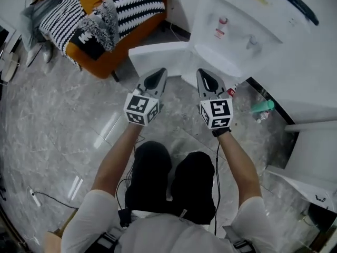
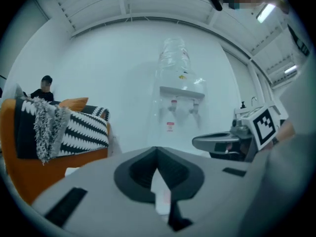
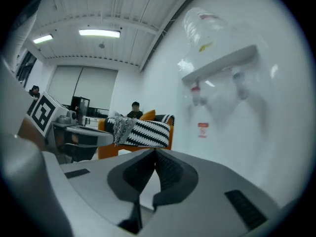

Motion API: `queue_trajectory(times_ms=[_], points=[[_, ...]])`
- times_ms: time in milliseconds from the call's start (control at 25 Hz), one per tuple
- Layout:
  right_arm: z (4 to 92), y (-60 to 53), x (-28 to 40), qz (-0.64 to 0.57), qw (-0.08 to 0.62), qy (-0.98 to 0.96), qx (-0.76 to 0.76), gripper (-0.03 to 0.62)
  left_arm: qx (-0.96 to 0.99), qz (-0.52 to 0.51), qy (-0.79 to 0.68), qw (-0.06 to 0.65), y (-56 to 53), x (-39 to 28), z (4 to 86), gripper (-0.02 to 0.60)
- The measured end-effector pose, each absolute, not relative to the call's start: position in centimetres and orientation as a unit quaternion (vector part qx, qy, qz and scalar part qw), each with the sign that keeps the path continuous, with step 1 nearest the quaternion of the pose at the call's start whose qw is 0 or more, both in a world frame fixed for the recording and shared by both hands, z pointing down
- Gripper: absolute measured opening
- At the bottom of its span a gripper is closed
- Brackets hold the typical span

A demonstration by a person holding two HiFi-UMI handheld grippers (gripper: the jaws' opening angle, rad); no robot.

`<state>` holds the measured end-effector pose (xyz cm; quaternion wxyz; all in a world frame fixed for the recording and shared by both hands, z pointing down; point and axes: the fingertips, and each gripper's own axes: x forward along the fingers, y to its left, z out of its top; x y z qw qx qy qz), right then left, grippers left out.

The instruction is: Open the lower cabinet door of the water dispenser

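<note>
The white water dispenser [image 1: 253,9] stands against the wall at the upper right of the head view, with its two taps and the drip tray facing the person. Low at its front, a flat white panel [image 1: 158,57] sticks out to the left over the grey marble floor [image 1: 52,136]. I judge this to be the lower cabinet door, already swung open, though no view shows the cabinet opening itself, so I cannot be fully sure. The left gripper [image 1: 159,74] and the right gripper [image 1: 203,74] are side by side in front of the person, near the panel but apart from it, and both point about level toward the dispenser. In each gripper view the jaws are closed, tips together, with nothing between them. So the main step seems to be done and neither gripper touches the door; what is left, if anything, is only to check that the door stands wide enough. An orange sofa [image 1: 102,62] with a black-and-white striped blanket [image 1: 131,1] is just left of the dispenser.
</note>
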<state>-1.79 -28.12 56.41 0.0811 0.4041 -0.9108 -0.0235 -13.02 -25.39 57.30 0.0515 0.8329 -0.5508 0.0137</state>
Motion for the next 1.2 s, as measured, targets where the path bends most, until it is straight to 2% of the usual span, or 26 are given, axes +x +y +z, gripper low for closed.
queue_trajectory(times_ms=[280, 560, 880, 1200], points=[[42.2, -23.8, 7.7, 0.035, 0.096, -0.874, 0.476, 0.011, 0.861, 0.024, -0.500, 0.086, -22.7, -3.6, 42.1, 0.014], [23.1, -18.9, 10.2, 0.034, 0.080, -0.858, 0.507, 0.011, 0.883, 0.018, -0.461, 0.092, -18.9, 0.5, 23.0, 0.014], [6.6, -15.0, 11.2, 0.027, 0.047, -0.844, 0.533, 0.011, 0.891, 0.011, -0.447, 0.079, -14.5, 1.4, 7.8, 0.014], [-1.0, -11.6, 11.4, 0.023, 0.028, -0.835, 0.549, 0.011, 0.885, -0.022, -0.460, 0.071, -11.0, -0.4, -1.1, 0.014]])
